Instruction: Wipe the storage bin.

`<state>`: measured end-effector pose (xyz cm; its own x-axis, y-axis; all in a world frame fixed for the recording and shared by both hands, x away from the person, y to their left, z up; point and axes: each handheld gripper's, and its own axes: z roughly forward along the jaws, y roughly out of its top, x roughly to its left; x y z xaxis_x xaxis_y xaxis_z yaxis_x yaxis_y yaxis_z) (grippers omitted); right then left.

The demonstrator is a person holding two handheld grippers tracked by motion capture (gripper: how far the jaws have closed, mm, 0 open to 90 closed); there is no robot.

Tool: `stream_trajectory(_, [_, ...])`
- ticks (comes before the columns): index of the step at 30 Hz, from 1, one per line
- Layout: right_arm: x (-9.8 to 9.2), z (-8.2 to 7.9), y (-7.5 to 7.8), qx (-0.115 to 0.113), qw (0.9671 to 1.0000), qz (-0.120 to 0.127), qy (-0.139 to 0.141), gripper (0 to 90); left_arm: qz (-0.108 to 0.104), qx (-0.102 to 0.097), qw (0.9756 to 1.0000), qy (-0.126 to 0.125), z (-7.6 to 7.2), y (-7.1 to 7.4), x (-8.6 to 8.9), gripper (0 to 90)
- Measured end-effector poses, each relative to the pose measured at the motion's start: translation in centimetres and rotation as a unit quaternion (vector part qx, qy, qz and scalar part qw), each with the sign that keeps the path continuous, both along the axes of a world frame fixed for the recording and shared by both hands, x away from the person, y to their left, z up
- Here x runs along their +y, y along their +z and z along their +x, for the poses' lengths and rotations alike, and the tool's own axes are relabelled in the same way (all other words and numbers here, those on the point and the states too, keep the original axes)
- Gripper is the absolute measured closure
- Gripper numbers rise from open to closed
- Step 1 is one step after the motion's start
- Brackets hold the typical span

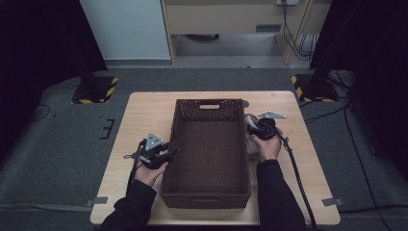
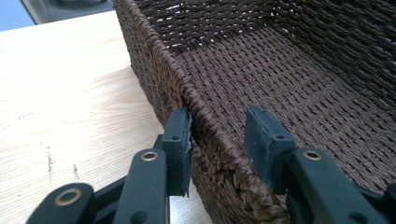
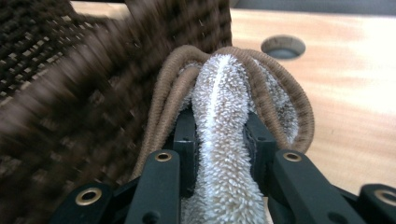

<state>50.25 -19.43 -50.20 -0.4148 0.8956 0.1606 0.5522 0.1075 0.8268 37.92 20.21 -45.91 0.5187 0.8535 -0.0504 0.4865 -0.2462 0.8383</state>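
Observation:
A dark brown woven basket (image 1: 211, 102) stands in the middle of the wooden table (image 1: 144, 115). My left gripper (image 1: 172, 152) straddles its left wall (image 2: 159, 56). In the left gripper view (image 2: 217, 122) the outer pad (image 2: 180, 135) rests against the rim, while the inner pad (image 2: 261, 140) stands a little apart from it inside the basket. My right gripper (image 1: 253, 126) sits just outside the basket's right wall (image 3: 93, 93). In the right gripper view (image 3: 219, 123) it is shut on a fluffy beige cloth (image 3: 219, 88) with brown piping, seen in the high view as a pale bundle (image 1: 251, 143).
A round hole (image 3: 283, 46) is cut in the tabletop beyond the cloth, near the basket's far right corner (image 1: 245, 103). Bare wood (image 2: 70, 93) lies left of the basket. Cables trail from each gripper toward the table's near edge. Black stands flank the table on the floor.

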Motion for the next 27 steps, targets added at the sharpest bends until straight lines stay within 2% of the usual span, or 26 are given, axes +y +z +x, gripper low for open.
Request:
stream_trajectory(2, [-0.1,0.1,-0.8,0.012,0.9999,-0.010,-0.004,71.8,0.000,0.000,1.0000,0.000,0.0,0.0,0.0,60.9])
stream_trajectory(4, [-0.4,0.1,-1.3,0.015,0.9998,-0.003,-0.010,71.8,0.001,0.001,1.0000,0.000,0.0,0.0,0.0,60.9])
stream_trajectory(5, [-0.5,0.1,-1.3,0.016,0.9998,0.001,-0.010,71.7,0.000,0.001,1.0000,0.000,0.0,0.0,0.0,60.9])
stream_trajectory(8, [-0.8,0.0,-0.3,0.009,0.9999,-0.009,-0.006,71.7,0.000,0.001,1.0000,0.000,0.0,0.0,0.0,60.8])
stream_trajectory(12, [-2.0,-0.5,2.5,-0.025,0.9996,0.000,-0.014,71.8,0.000,0.002,1.0000,0.000,0.0,0.0,0.0,60.7])
stream_trajectory(14, [-2.7,-1.0,4.4,-0.046,0.9985,0.022,-0.017,71.7,0.000,0.002,1.0000,0.000,0.0,0.0,0.0,60.7])
stream_trajectory(17, [-3.1,-1.7,7.1,-0.083,0.9957,0.040,-0.010,71.7,-0.001,0.002,1.0000,0.000,0.0,0.0,0.0,60.7])
stream_trajectory(19, [-2.9,-2.2,8.3,-0.098,0.9934,0.059,0.002,71.8,-0.001,0.002,1.0000,0.000,0.0,0.0,0.0,60.7])
stream_trajectory(22, [-2.2,-2.5,8.3,-0.094,0.9937,0.059,0.017,71.7,0.000,0.002,1.0000,0.000,0.0,0.0,0.0,60.7])
stream_trajectory(25, [-1.2,-2.2,6.7,-0.073,0.9962,0.041,0.021,71.7,0.000,0.002,1.0000,0.000,0.0,0.0,0.0,60.7])
stream_trajectory(27, [-1.0,-1.9,5.6,-0.067,0.9966,0.046,0.014,71.8,0.000,0.002,1.0000,0.000,0.0,0.0,0.0,60.7])
